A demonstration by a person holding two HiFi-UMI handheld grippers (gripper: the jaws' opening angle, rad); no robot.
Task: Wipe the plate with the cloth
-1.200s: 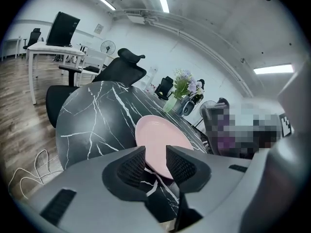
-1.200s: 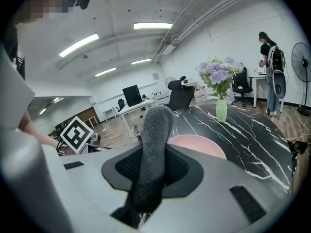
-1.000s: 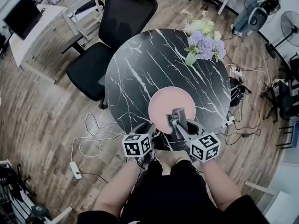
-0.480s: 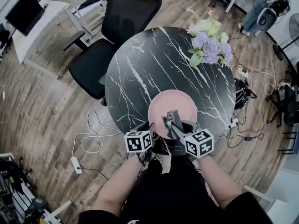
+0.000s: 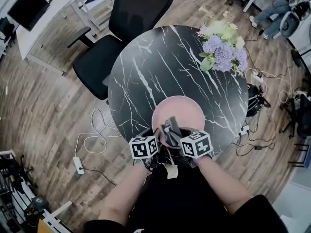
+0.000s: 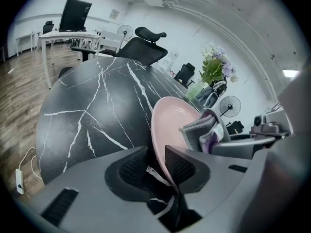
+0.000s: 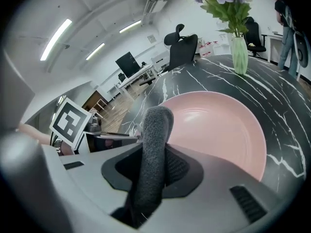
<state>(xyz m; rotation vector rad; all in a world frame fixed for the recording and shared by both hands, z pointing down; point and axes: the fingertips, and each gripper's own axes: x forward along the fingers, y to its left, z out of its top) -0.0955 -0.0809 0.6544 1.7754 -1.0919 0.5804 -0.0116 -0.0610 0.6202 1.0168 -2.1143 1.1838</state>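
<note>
Round pink plate [image 5: 181, 109] lies at the black marble table's [image 5: 146, 67] near edge. The left gripper's [image 6: 155, 165] jaws, just narrowing, straddle its rim loosely. The right gripper [image 7: 156, 171] clamps a grey fleecy cloth [image 7: 156, 125].

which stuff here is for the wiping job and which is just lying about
For the job: round pink plate; grey cloth, clamped in the right gripper.
Just lying about: vase of purple and white flowers; black office chair; white power strip.
</note>
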